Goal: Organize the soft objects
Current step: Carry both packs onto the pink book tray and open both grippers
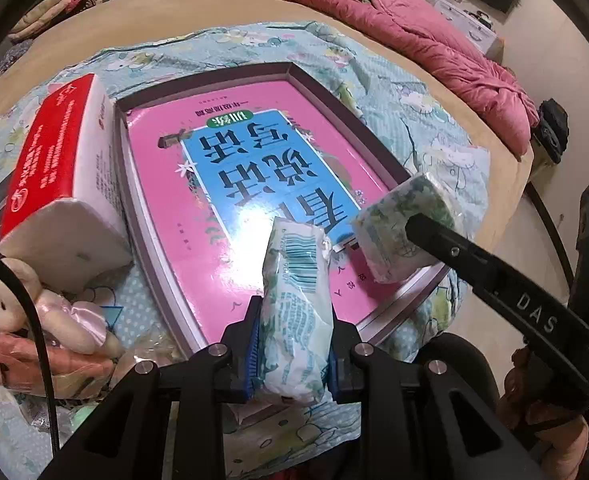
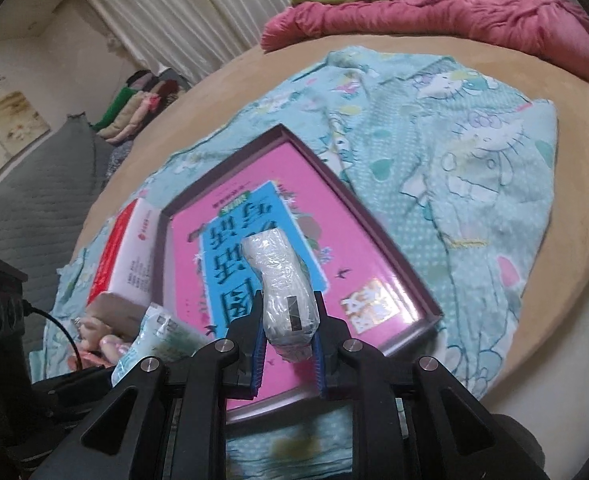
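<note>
My left gripper (image 1: 294, 344) is shut on a white-green tissue pack (image 1: 298, 312) with a barcode, held above the near edge of a dark-rimmed tray (image 1: 298, 70) that holds a pink and blue book (image 1: 254, 184). My right gripper (image 2: 288, 344) is shut on a second tissue pack (image 2: 282, 280), above the same tray (image 2: 394, 256). In the left wrist view the right gripper's black finger (image 1: 474, 256) shows pressing that pack (image 1: 398, 224) over the tray's right edge. The left pack also shows at lower left in the right wrist view (image 2: 154, 340).
A red-and-white tissue box (image 1: 62, 184) lies left of the tray. A small plush bear (image 1: 42, 304) lies near it, on peach fabric. All sit on a teal cartoon-print cloth (image 2: 454, 152) over a tan bed. A pink quilt (image 1: 414, 48) is bunched at the far side.
</note>
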A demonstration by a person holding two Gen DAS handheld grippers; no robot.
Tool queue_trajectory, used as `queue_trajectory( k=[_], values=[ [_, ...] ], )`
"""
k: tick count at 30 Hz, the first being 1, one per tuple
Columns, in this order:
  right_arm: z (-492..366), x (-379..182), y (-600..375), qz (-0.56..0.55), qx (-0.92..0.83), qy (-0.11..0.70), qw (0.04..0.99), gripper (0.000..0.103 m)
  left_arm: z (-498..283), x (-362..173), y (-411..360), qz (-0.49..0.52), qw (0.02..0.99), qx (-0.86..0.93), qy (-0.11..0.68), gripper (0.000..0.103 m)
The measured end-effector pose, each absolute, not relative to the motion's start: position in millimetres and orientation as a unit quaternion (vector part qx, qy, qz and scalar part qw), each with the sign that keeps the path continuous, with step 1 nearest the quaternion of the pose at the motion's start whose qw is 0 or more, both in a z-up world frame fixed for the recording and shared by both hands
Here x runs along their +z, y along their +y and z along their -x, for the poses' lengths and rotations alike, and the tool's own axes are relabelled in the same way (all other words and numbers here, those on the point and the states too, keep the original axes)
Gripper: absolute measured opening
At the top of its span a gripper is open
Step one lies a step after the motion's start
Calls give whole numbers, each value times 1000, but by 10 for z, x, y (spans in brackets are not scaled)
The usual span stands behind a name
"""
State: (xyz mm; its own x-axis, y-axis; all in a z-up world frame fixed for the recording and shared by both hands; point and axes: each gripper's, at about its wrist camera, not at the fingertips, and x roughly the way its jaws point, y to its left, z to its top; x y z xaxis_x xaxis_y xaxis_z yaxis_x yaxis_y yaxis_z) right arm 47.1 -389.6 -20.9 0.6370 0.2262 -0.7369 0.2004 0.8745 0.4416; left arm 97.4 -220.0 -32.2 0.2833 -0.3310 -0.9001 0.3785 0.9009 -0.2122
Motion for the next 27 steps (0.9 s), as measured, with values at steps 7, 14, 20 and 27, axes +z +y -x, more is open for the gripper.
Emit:
queue_trajectory(
  k=[7,14,20,27],
  values=[
    [-461,-226,-3949,-235,-20,430,871,24,-1021,-418,-2216,-22,795,-216,567,27],
    [-452,-244,-3994,-224,-45,435,871,35,-1041,-463,-2222,-25,794,-212,570,27],
    [-453,-242,-3981,-209,-59,438,872,38,-1042,-494,-2234,-25,791,-211,573,28],
    [-408,-199,-3989,-195,-84,435,875,47,-1034,-481,-2240,-31,792,-212,571,41]
  ],
)
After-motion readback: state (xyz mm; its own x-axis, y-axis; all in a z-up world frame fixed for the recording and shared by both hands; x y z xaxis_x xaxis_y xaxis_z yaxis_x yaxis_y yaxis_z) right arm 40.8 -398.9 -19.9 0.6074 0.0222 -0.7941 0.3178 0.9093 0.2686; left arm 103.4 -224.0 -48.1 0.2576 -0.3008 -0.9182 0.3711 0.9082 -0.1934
